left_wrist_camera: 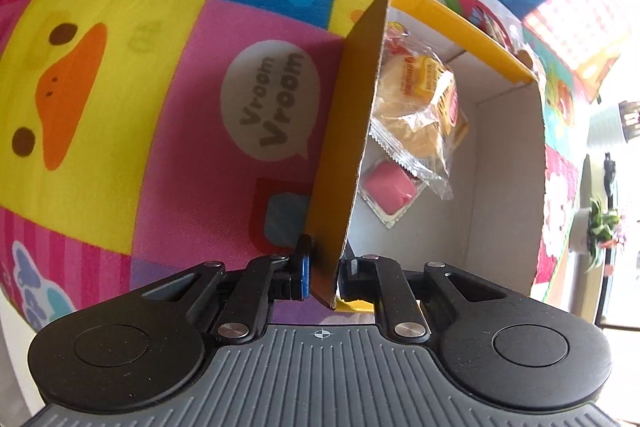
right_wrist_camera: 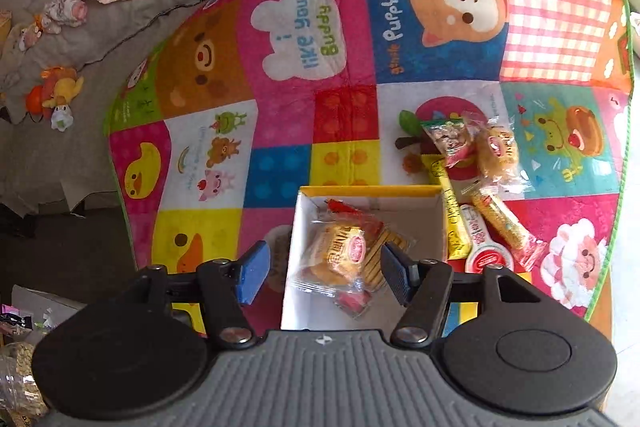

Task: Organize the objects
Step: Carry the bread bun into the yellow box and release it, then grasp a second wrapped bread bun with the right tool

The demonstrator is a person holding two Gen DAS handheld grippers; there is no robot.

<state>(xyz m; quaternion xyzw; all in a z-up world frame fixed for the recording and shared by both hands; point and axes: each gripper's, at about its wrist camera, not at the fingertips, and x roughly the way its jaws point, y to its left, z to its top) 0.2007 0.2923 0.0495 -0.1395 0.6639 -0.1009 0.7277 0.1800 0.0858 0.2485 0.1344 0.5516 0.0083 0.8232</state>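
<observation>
A yellow cardboard box [left_wrist_camera: 340,131] with a white inside stands on a colourful play mat. My left gripper [left_wrist_camera: 325,267] is shut on the box's left wall, one finger on each side. Inside lie a wrapped pastry [left_wrist_camera: 416,107] and a pink packet [left_wrist_camera: 388,191]. In the right wrist view the box [right_wrist_camera: 304,227] is just ahead and below. My right gripper [right_wrist_camera: 320,271] is open and empty above it, over the wrapped pastry [right_wrist_camera: 336,259]. Several wrapped snacks [right_wrist_camera: 500,219] lie on the mat to the box's right, among them a nut bar [right_wrist_camera: 448,139] and a round pastry [right_wrist_camera: 498,151].
The play mat [right_wrist_camera: 280,47] covers the surface, with its edge at left and right. A grey sofa [right_wrist_camera: 80,19] with baby clothes and a plush toy [right_wrist_camera: 56,95] lies beyond at left. A potted plant [left_wrist_camera: 600,227] stands far right.
</observation>
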